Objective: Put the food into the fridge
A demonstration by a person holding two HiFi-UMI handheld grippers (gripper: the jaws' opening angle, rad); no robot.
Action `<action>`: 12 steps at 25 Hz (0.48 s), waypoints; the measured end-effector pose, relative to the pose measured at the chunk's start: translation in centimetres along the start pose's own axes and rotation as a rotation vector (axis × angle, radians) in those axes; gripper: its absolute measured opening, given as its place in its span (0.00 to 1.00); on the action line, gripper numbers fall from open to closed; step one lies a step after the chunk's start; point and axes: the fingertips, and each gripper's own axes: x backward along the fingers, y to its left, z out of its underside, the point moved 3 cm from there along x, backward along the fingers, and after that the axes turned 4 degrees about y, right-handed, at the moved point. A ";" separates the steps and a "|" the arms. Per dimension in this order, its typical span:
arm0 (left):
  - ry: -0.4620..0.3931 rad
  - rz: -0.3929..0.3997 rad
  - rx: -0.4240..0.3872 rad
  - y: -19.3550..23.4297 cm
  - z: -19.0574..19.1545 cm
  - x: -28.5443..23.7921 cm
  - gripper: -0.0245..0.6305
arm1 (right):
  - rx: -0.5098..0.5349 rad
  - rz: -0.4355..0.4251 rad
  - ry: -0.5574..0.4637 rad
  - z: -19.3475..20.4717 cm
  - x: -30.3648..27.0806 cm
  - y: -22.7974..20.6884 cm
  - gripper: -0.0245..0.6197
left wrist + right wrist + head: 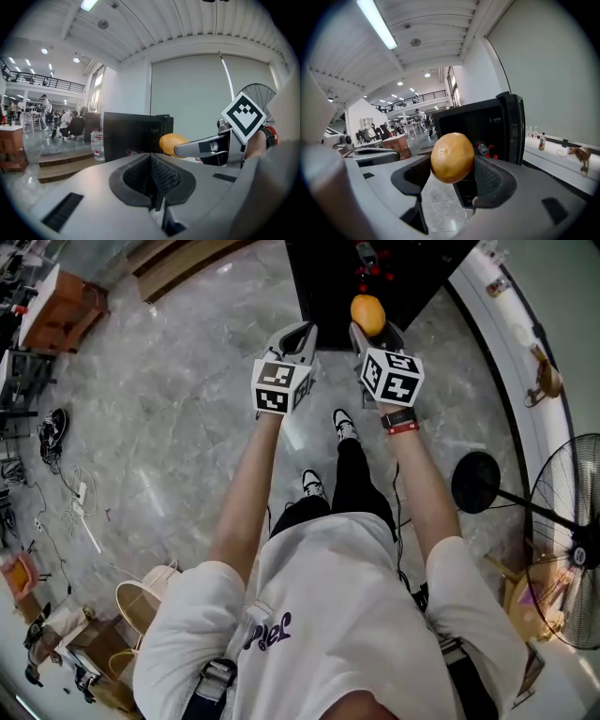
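Partly behind orange [452, 157], dark fridge [499, 125] interior

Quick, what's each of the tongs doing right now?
Left tongs: closed, holding nothing.
Right tongs: closed on a round orange fruit.

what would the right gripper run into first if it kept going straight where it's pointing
Most likely the open black fridge: past the orange fruit held in the right gripper, its dark inside with bottles lies straight ahead, with nothing between. Depth is hard to judge.
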 end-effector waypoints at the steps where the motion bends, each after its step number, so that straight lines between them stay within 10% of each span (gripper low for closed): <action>1: 0.004 0.005 -0.003 0.0 0.3 -0.4 0.07 | -0.002 -0.001 0.004 0.2 -0.5 -0.3 0.50; 12: 0.034 0.031 0.008 0.8 2.5 -3.9 0.07 | -0.011 -0.022 0.084 3.0 -5.8 -2.8 0.50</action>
